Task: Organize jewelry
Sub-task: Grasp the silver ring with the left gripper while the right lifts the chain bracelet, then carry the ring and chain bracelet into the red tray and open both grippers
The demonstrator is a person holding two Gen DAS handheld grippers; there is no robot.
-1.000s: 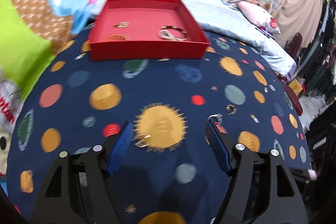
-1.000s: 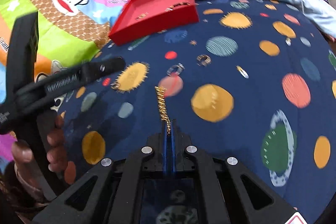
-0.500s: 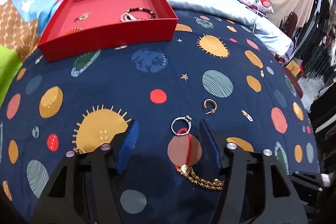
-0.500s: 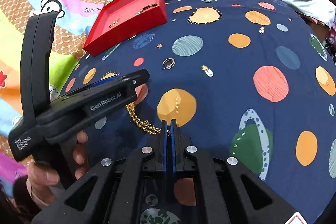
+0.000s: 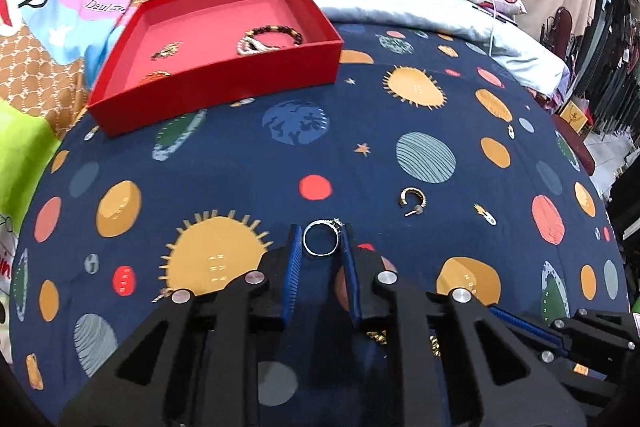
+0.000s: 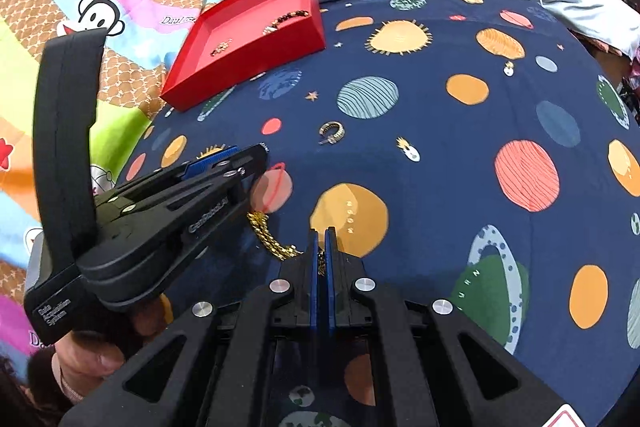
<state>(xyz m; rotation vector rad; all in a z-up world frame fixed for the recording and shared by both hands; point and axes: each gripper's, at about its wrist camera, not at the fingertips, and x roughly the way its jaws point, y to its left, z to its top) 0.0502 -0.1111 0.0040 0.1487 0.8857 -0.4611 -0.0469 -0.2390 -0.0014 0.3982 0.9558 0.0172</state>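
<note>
Spread over the bed, a navy planet-print blanket is carrying everything I am sorting, with a floral quilt and pillows bunched at the top of the frame. I am holding my left gripper low over the cloth, its blue fingers narrowed around a silver ring that is lying flat between their tips; whether the pads are actually pinching the band or just bracketing it, I cannot tell. In the right wrist view my right gripper is clenching one end of a gold chain, which is trailing off to the left across the blanket and under the left tool. A gold hoop earring is sitting loose to the right of the ring, near it but apart. Toward the upper left of the left view, straight up and slightly left from the ring, the red tray is waiting with a beaded bracelet and small gold pieces already inside, so the left gripper is the one nearer it.
</note>
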